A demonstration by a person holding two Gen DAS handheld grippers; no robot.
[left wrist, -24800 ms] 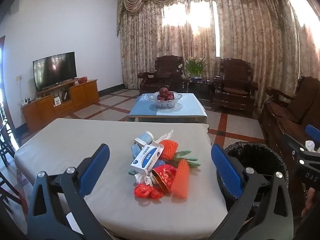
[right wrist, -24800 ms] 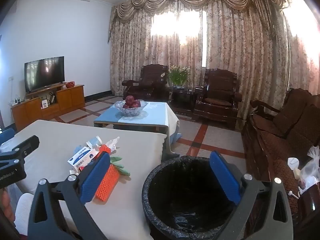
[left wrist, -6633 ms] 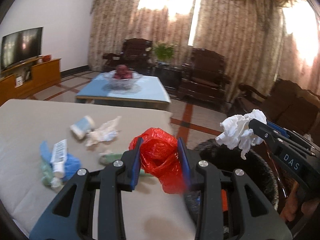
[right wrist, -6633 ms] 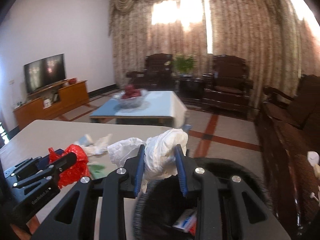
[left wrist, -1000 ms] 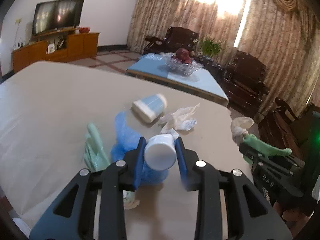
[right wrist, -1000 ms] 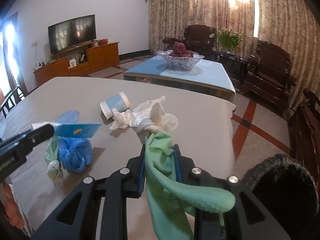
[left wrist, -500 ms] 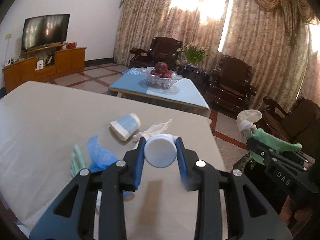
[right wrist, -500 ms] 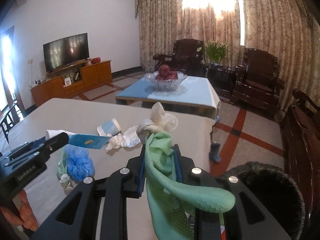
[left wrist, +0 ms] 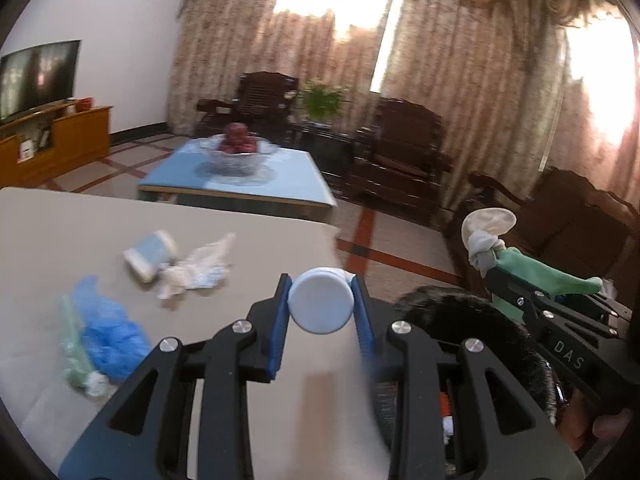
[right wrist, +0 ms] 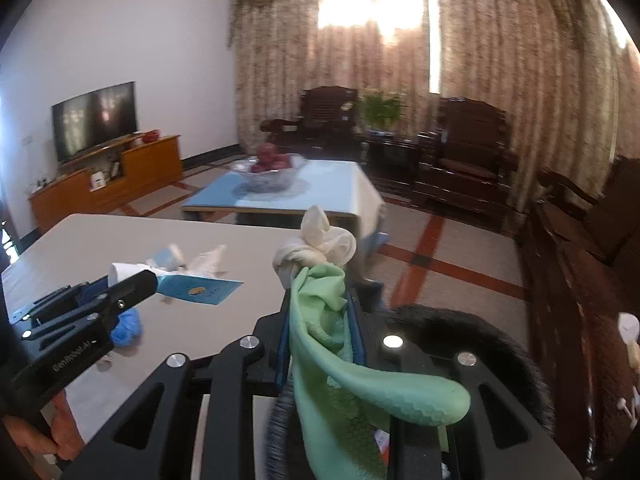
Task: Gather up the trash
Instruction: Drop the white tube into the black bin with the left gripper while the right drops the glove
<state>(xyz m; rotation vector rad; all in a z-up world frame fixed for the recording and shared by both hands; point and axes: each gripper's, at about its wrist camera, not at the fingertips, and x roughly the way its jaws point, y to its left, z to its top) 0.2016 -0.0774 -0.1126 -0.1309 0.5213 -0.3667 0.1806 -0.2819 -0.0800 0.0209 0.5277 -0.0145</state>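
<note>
Trash in both grippers, bin [left wrist: 472, 320] black-lined at the table's [left wrist: 240, 240] right edge. Left wrist view: my left gripper [left wrist: 322, 308] is clamped on a white-capped tube [left wrist: 321, 306], end-on, raised for carrying. Cup [left wrist: 150, 254], tissue [left wrist: 196, 272] and blue bag [left wrist: 112, 340] remain. Right wrist view: my right gripper [right wrist: 318, 322] pinches a green glove [right wrist: 340, 364] over the bin, presumably to drop.

Trash in two claws, more on the desk

A white-capped tube [left wrist: 321, 305] and a green glove [right wrist: 340, 344] are held; a blue bag [left wrist: 110, 336], a tissue [left wrist: 196, 272] and a cup [left wrist: 149, 255] lie on the desk.
</note>
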